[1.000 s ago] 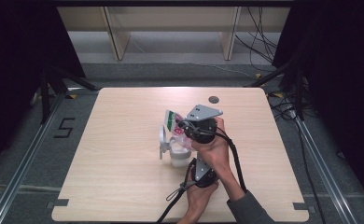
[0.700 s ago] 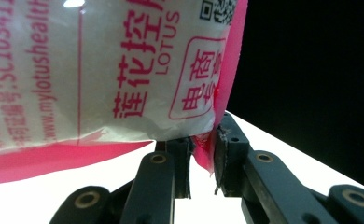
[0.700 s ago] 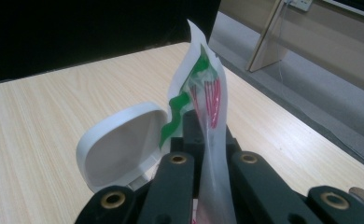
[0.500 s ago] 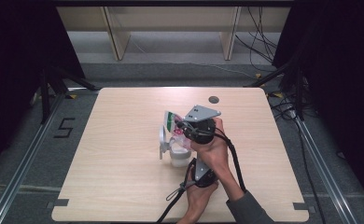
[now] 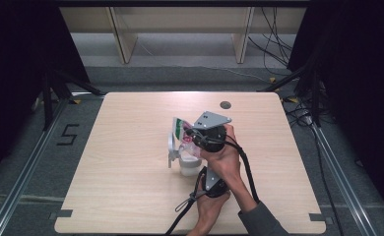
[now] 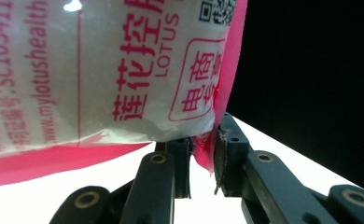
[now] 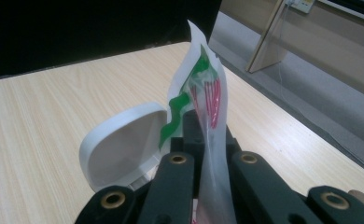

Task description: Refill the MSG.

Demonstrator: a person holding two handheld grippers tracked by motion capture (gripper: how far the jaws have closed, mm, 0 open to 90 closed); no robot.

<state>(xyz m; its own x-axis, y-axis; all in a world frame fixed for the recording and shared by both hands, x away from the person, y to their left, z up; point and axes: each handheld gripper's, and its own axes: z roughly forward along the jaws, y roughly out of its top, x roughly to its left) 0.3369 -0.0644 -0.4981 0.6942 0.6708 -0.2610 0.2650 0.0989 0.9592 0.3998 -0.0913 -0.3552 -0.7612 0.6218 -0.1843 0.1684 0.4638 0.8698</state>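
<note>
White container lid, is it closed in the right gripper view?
No, the hinged lid stands open, its inner face showing beside the plastic pouch.

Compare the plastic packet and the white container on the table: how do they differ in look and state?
The plastic packet is thin, printed in red and green; the white container is plain and rigid. The packet is held up, pinched by the right gripper and the left gripper; the container rests on the table, its lid flipped open. Both sit together near the table's middle.
</note>
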